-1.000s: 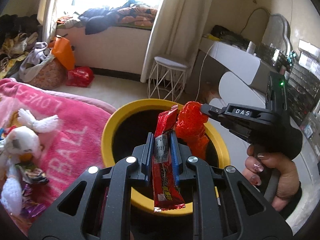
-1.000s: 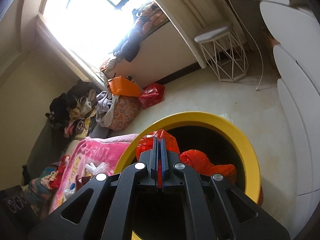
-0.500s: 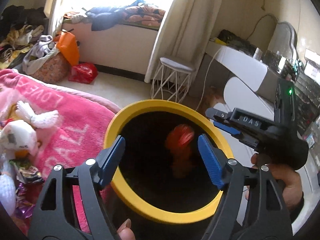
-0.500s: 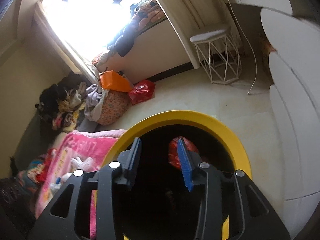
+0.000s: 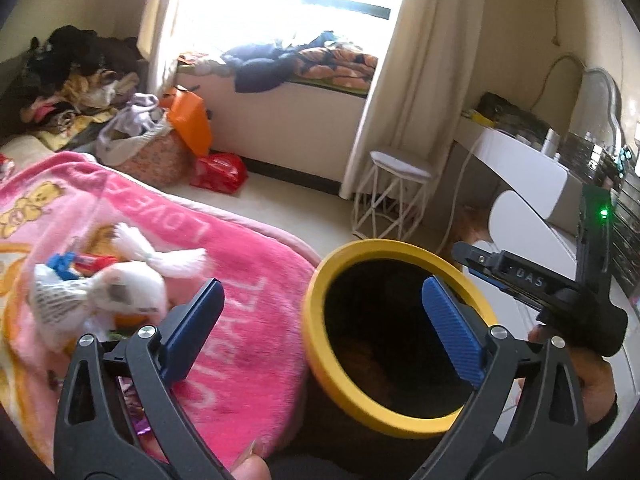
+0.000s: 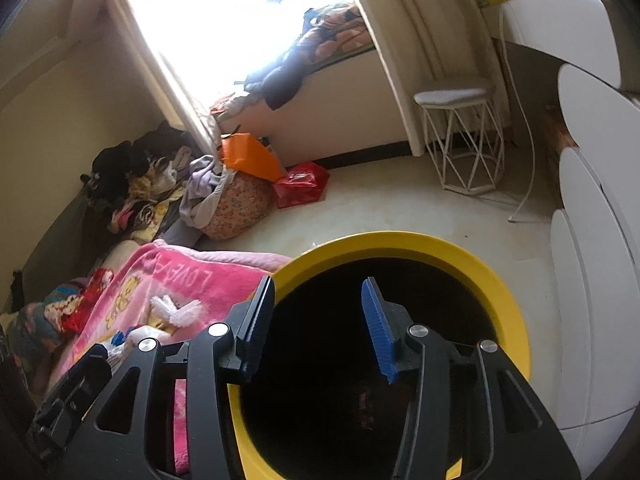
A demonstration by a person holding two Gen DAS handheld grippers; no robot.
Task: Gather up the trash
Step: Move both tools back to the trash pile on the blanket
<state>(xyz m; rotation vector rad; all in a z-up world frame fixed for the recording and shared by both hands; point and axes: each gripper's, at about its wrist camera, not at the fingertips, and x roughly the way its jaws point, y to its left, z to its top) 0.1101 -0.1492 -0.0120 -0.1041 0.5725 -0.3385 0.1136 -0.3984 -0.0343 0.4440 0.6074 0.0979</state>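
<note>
Bin (image 5: pixel 394 426) below both | left gripper (image 5: pixel 320 328) wide, just opened, empty | right gripper (image 6: pixel 318 328) part-open, empty

The yellow-rimmed bin's (image 5: pixel 394 428) dark interior hides its contents; the white plush toy (image 5: pixel 120 292) on the pink blanket (image 5: pixel 248 320) is motion-blurred, small wrappers beside it unreadable.

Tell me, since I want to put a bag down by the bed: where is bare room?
Free: the pale floor between the yellow-rimmed bin, the wire stool and the red bag. Crowded: the pink blanket with its plush toy and wrappers, and the clothes heap along the wall.
</note>
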